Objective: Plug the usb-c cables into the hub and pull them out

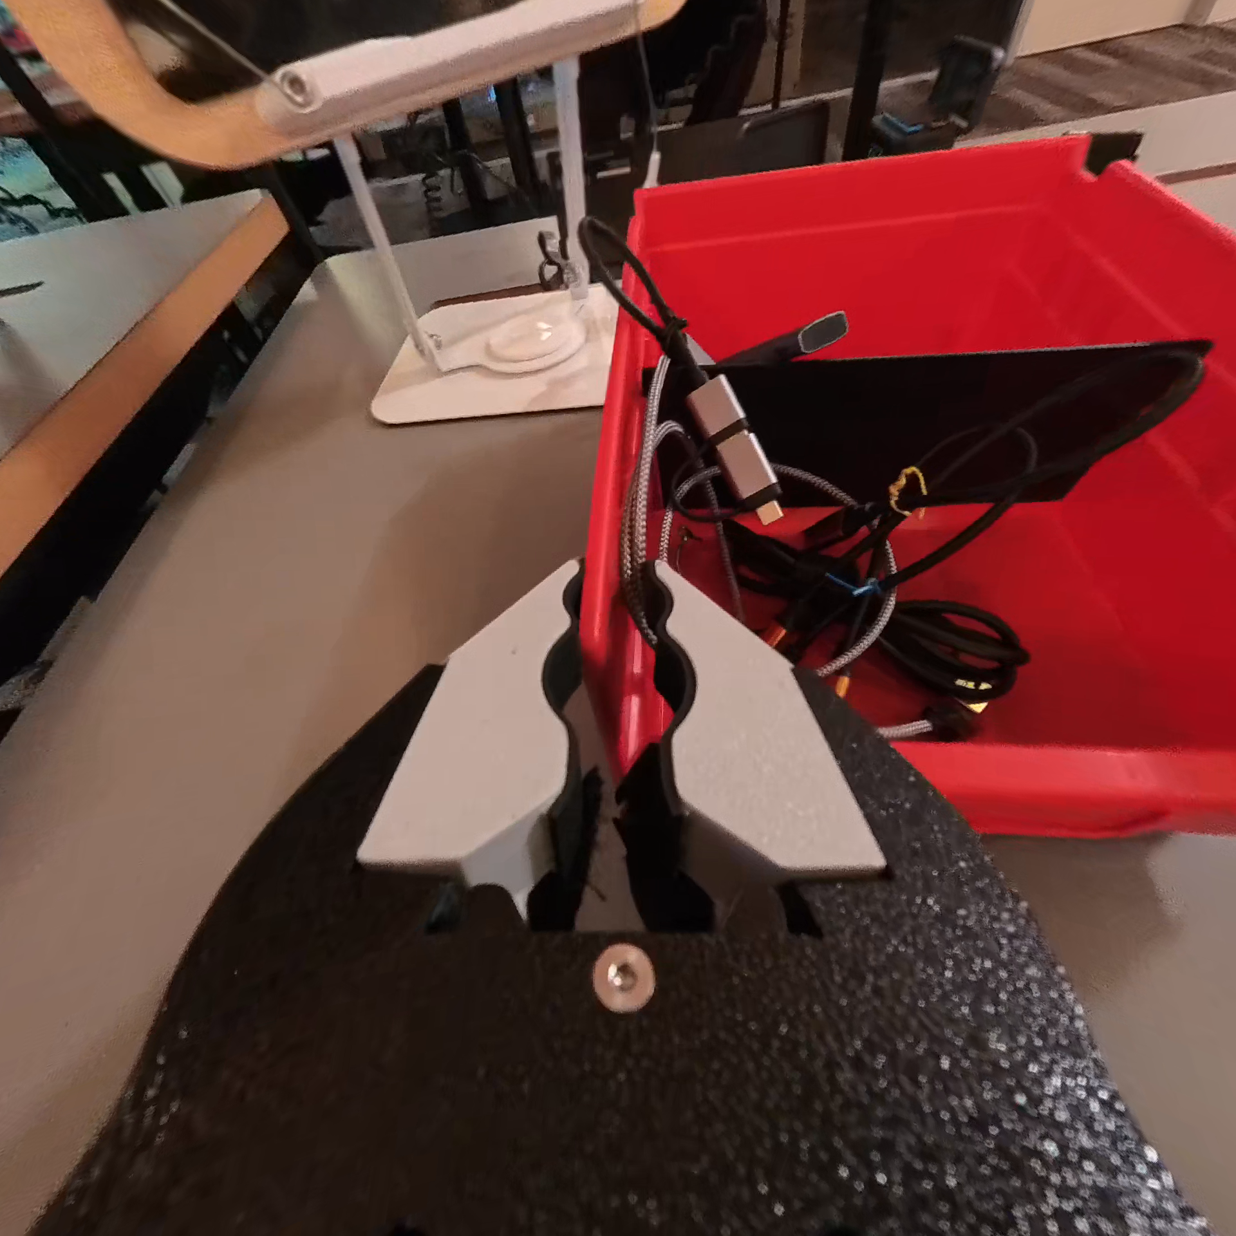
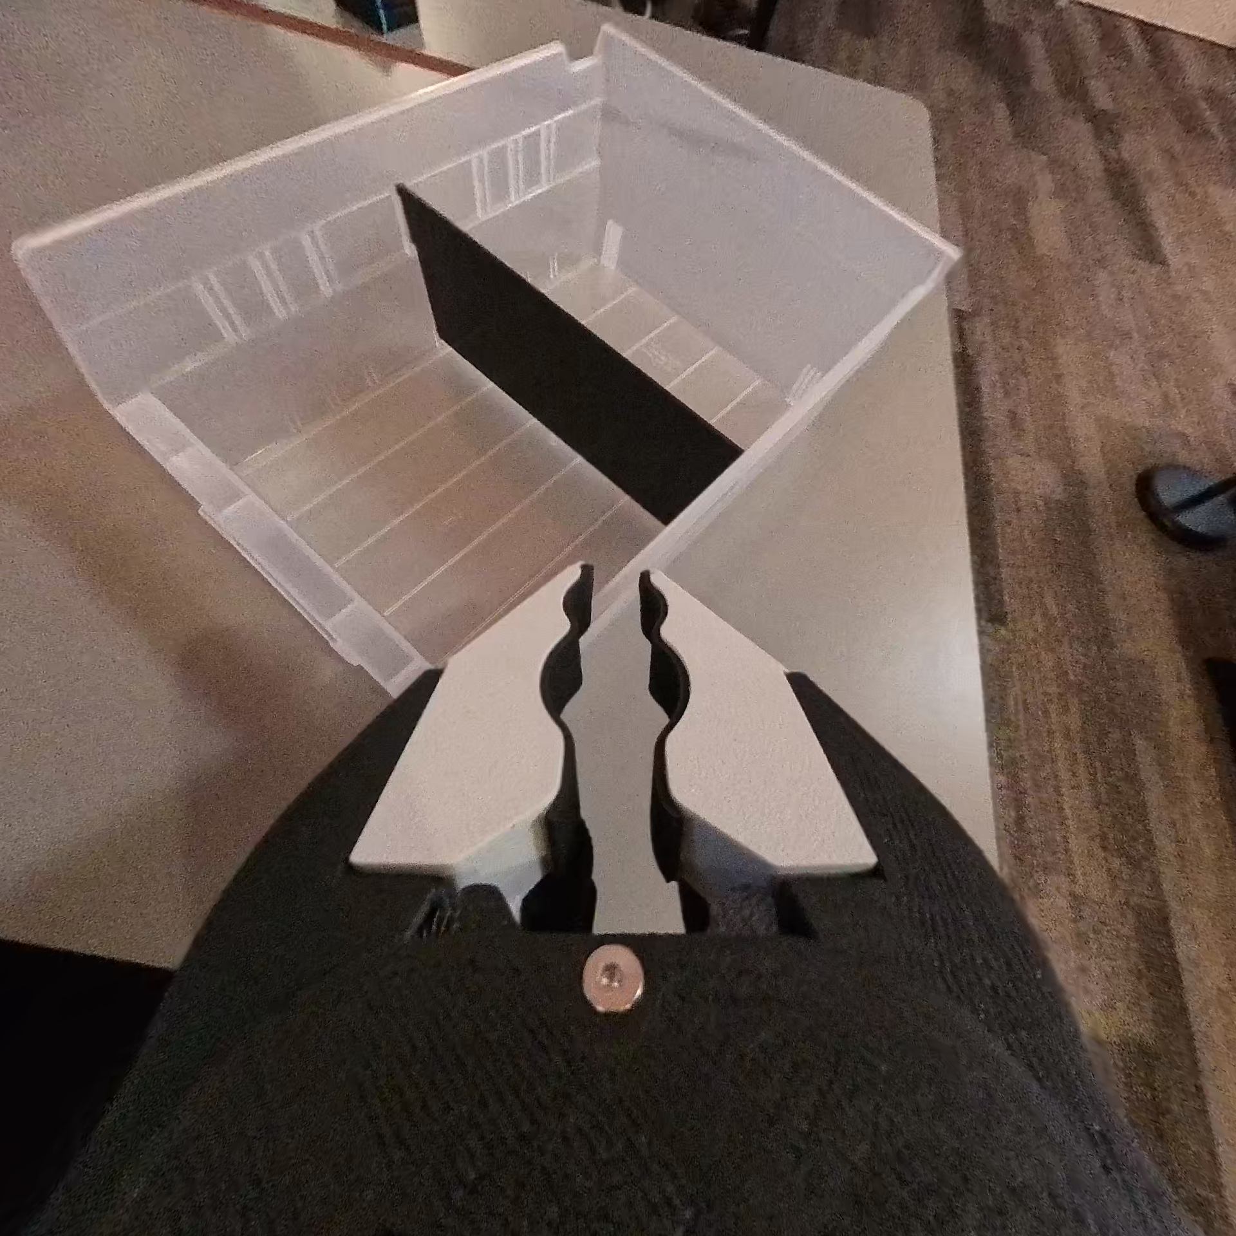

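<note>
- Your left claw [image 1: 615, 575] stands slightly open, a narrow gap between its grey fingers [image 1: 495, 709], and it has hold of nothing.
- Its tips sit right at the near-left wall of the red bin [image 1: 936, 267]; the rim seems to run into the gap between them, though you cannot tell whether either finger touches it.
- Your right claw [image 2: 615, 578] is likewise a little open and empty, its tips hanging over the near corner of the clear plastic bin [image 2: 769, 167], with no contact that the view can confirm.
- No brand, label or readable writing shows on either bin or on the claws.
- Look in the red bin for the usb-c cables [image 1: 936, 635]: black and grey braided leads lie tangled in its near-left part, some bound with small ties.
- One silver-grey connector [image 1: 732, 441] hangs on its lead against the bin's left wall, metal plug pointing downward, above the tangle.
- A second dark connector end [image 1: 819, 331] sticks up just behind it.
- A black divider [image 1: 936, 415] crosses the red bin behind the cables.
- You cannot pick out the hub with certainty in either view.
- The clear bin holds only a black divider panel [image 2: 568, 361], standing upright across its middle.
- Both bins rest on the grey desk [image 1: 334, 535].
- A white lamp base [image 1: 495, 374] stands on the desk just left of the red bin.
</note>
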A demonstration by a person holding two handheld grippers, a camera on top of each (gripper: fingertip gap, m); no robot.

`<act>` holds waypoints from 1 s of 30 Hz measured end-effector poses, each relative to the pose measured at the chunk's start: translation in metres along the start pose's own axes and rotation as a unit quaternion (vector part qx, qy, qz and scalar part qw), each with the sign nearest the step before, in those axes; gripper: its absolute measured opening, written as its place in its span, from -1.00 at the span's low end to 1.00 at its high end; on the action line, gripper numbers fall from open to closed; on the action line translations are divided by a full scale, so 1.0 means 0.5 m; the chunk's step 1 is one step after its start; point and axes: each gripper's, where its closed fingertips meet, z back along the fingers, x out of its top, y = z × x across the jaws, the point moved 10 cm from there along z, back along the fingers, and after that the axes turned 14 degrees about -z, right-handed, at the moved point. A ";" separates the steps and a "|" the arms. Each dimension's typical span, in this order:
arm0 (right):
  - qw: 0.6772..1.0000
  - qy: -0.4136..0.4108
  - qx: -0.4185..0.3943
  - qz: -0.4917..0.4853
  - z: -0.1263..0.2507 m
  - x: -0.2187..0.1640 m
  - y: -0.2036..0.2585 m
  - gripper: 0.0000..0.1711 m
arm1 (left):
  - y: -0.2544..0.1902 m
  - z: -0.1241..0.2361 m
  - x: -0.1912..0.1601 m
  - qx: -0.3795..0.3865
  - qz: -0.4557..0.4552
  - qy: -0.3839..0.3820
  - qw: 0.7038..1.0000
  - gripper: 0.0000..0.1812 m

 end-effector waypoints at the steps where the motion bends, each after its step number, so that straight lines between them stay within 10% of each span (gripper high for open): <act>1: 1.000 0.009 0.008 -0.002 -0.002 0.005 -0.007 -0.85 | 0.013 -0.002 -0.005 -0.010 -0.004 0.000 1.000 -0.84; 4: 1.000 -0.005 0.000 -0.009 0.009 0.021 -0.004 -0.68 | 0.038 -0.002 -0.011 -0.069 0.028 0.001 0.997 -0.85; 7: 0.992 -0.128 0.006 -0.009 0.061 0.054 0.038 -0.55 | 0.047 0.033 0.013 -0.050 0.031 -0.038 0.998 -0.32; 14: 0.958 -0.256 0.126 0.032 0.076 0.102 0.216 -0.59 | -0.012 -0.003 0.195 -0.123 -0.081 -0.056 0.987 -0.52; 20: 0.947 -0.210 0.230 0.075 0.008 0.093 0.351 -0.59 | -0.049 -0.188 0.275 -0.206 -0.150 0.162 0.953 -0.56; 30: 0.935 -0.181 0.285 0.108 0.003 0.061 0.410 -0.58 | -0.101 -0.351 0.239 -0.154 -0.331 0.507 0.781 -0.59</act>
